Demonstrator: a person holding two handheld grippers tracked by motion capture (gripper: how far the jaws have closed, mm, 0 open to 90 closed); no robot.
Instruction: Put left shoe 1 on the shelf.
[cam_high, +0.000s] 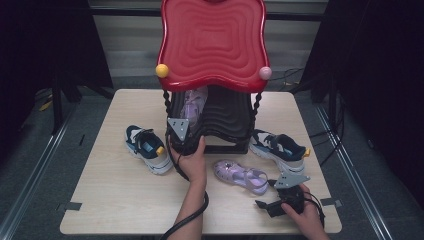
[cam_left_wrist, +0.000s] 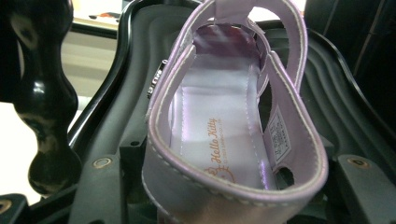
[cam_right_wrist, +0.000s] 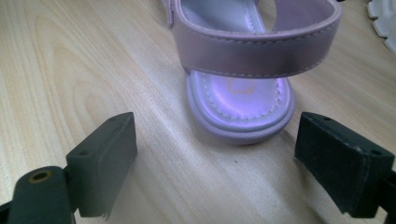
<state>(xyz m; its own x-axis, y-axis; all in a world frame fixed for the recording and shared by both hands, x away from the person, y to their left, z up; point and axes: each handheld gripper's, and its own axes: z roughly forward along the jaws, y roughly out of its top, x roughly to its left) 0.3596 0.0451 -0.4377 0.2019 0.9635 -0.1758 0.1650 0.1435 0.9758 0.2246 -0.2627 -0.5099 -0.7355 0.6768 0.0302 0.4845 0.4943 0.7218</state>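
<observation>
high view: 2-tier rack (cam_high: 227, 120) w/ red wavy top (cam_high: 212, 42), lilac sandal (cam_high: 192, 111) on the black lower shelf, left gripper (cam_high: 181, 136) right at its heel. 2nd sandal (cam_high: 241, 175) flat on the table (cam_high: 115, 195), two navy/white sneakers (cam_high: 148, 148) (cam_high: 278, 147) either side of the rack.
left gripper view: inside of the shelf sandal (cam_left_wrist: 224, 126) up close — pale satin insole, orange "Hello Kitty" print, size tag on the side, heel strap across the bottom; black ribbed shelf (cam_left_wrist: 336, 93) + twisted post (cam_left_wrist: 44, 121).
right gripper view: heel end of the table sandal (cam_right_wrist: 243, 93), white stitching on the strap, shiny purple sole edge, wood grain.
left tongs: gripping the shelf sandal by the heel, about half wide.
right tongs (cam_right_wrist: 215, 158): wide apart, nothing between, sandal heel just ahead, not touching.
sandal look: lilac, pearly sheen, open straps, small buckle on side.
</observation>
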